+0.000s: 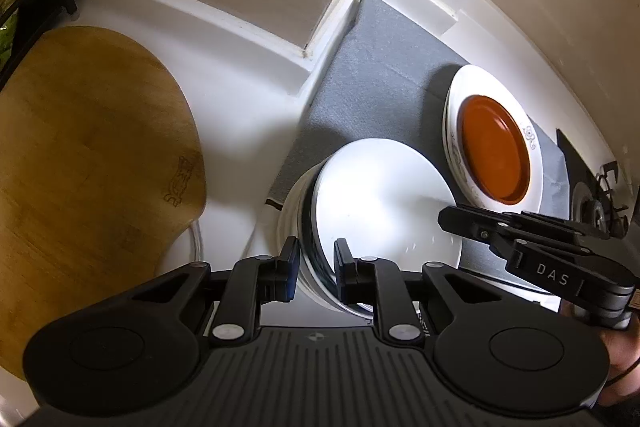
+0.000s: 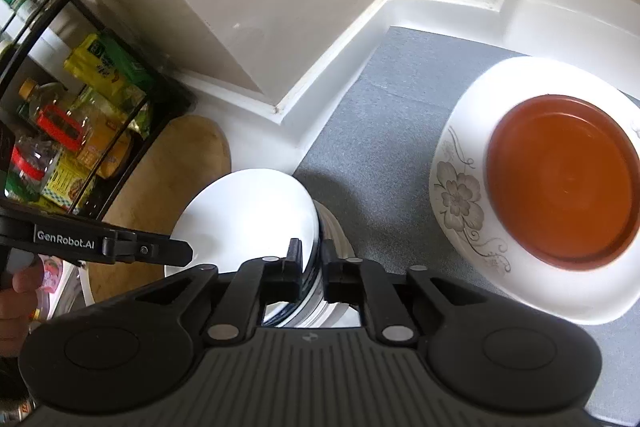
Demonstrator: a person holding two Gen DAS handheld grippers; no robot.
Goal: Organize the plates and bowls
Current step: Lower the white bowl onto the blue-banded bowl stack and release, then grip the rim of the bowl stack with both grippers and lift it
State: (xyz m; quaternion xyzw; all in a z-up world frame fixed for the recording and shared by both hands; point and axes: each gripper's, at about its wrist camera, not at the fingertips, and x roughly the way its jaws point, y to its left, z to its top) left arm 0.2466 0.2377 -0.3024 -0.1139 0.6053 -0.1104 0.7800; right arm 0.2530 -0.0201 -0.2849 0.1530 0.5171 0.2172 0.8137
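Two hand-held grippers are in my hands, and both hold the same white plate (image 1: 380,195) by its rim, from two opposite sides. My left hand-held gripper (image 1: 316,263) has its fingers narrow, one on each face of the rim, at the near edge of the plate in the left wrist view. My right hand-held gripper (image 2: 311,267) is also narrow and clamps the rim in the same way in the right wrist view. In the left wrist view the right one comes in from the right side, and its tip lies over the right part of the plate; in the right wrist view the left one comes in from the left side over the plate.

The white plate is tilted and is the top piece of a small stack of white dishes (image 2: 334,227). The piece just under it has a dark edge. I cannot tell if the plate touches the stack or is a little above it. The stack stands at the left border of a grey mat (image 2: 380,131), which lies on the white surface (image 1: 236,115) in the corner by the wall.

Near the stack, on the same mat, is a large white plate with a grey flower pattern (image 2: 456,195), and an orange-brown plate (image 2: 560,179) lies inside it. To the left of the stack a round wooden board (image 1: 92,155) rests on the surface. Behind the board stands a black rack (image 2: 52,123) with bottles and packets.
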